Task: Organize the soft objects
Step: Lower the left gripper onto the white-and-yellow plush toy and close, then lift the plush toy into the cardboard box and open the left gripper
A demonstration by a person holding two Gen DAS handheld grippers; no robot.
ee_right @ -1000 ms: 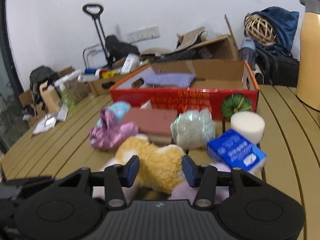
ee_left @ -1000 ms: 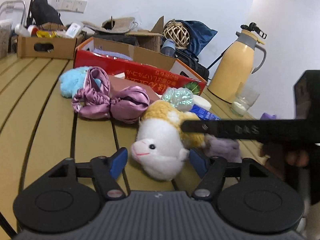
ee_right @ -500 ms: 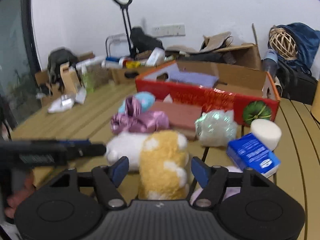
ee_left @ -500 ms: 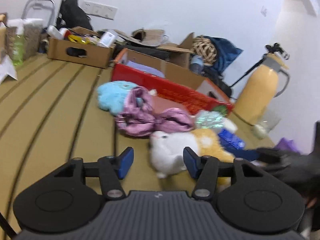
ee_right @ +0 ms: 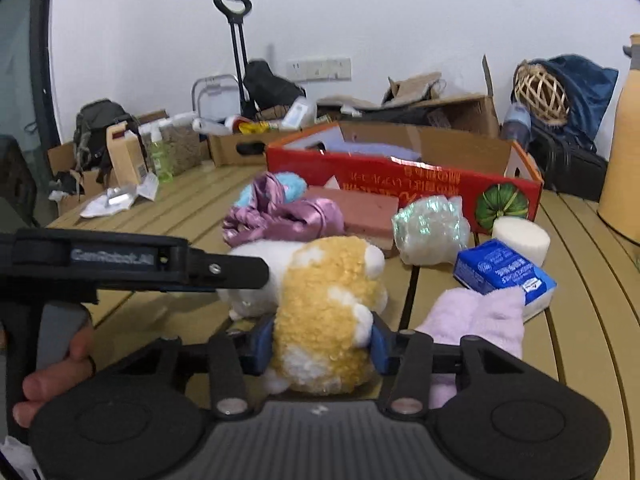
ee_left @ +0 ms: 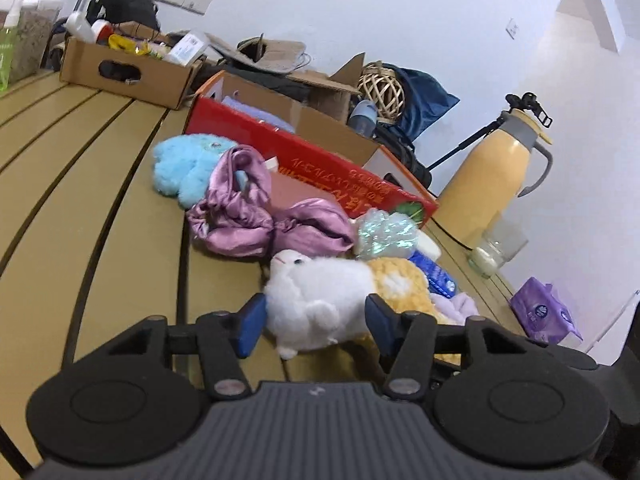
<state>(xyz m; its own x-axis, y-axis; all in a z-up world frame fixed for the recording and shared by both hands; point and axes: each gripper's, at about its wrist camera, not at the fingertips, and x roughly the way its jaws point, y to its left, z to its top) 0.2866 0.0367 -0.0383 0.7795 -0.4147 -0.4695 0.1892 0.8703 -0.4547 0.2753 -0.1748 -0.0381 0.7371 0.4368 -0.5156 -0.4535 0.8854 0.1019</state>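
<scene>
A white and yellow plush toy (ee_left: 332, 296) lies on the wooden table. My left gripper (ee_left: 314, 322) is open, its blue pads on either side of the toy's white head end. My right gripper (ee_right: 322, 338) is closed on the toy's yellow rear (ee_right: 324, 300), pads pressing its sides. The left gripper's body (ee_right: 132, 260) crosses the right wrist view at left. A purple satin cloth (ee_left: 256, 216), a blue fluffy toy (ee_left: 188, 168), an iridescent pouf (ee_left: 386, 234) and a lilac towel (ee_right: 480, 320) lie around it.
An open red cardboard box (ee_left: 320, 168) stands behind the soft things. A blue tissue pack (ee_right: 504, 270), a white sponge (ee_right: 520, 238) and a pink block (ee_right: 356, 210) lie nearby. A yellow thermos (ee_left: 492, 184), a glass (ee_left: 496, 246) and a purple pack (ee_left: 544, 314) stand at right.
My right gripper has moved in and closed on the toy's yellow rear. My left gripper swung round to straddle the white head end, and the toy turned on the table.
</scene>
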